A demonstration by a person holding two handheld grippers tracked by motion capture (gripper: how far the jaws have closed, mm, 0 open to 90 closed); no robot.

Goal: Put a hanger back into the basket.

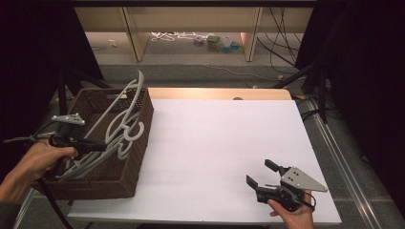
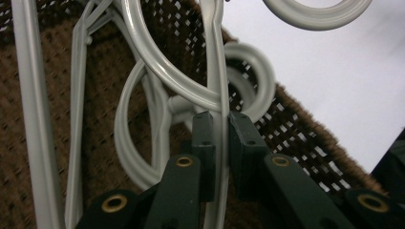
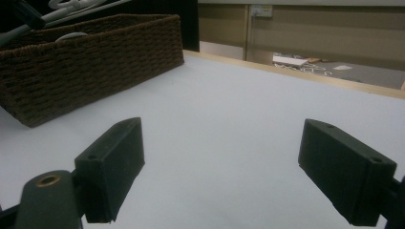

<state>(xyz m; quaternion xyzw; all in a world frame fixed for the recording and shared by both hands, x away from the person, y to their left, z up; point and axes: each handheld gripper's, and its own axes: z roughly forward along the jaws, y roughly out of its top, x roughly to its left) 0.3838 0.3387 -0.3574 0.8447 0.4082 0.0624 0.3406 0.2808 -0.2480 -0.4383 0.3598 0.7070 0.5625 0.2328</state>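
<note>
In basket [image 1: 125,177] — left gripper [image 2: 220,125] clamps hanger [image 2: 216,71] | right gripper [image 1: 261,174] spread — over table [image 1: 215,143]

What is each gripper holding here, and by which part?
Left gripper: shut on a grey hanger's thin bar, over the basket. Right gripper: open, nothing held.

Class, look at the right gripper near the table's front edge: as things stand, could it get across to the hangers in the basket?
Probably yes. The right gripper is open, and bare table lies between it and the basket. The hangers stick out above the rim, though the left gripper already grips one.
</note>
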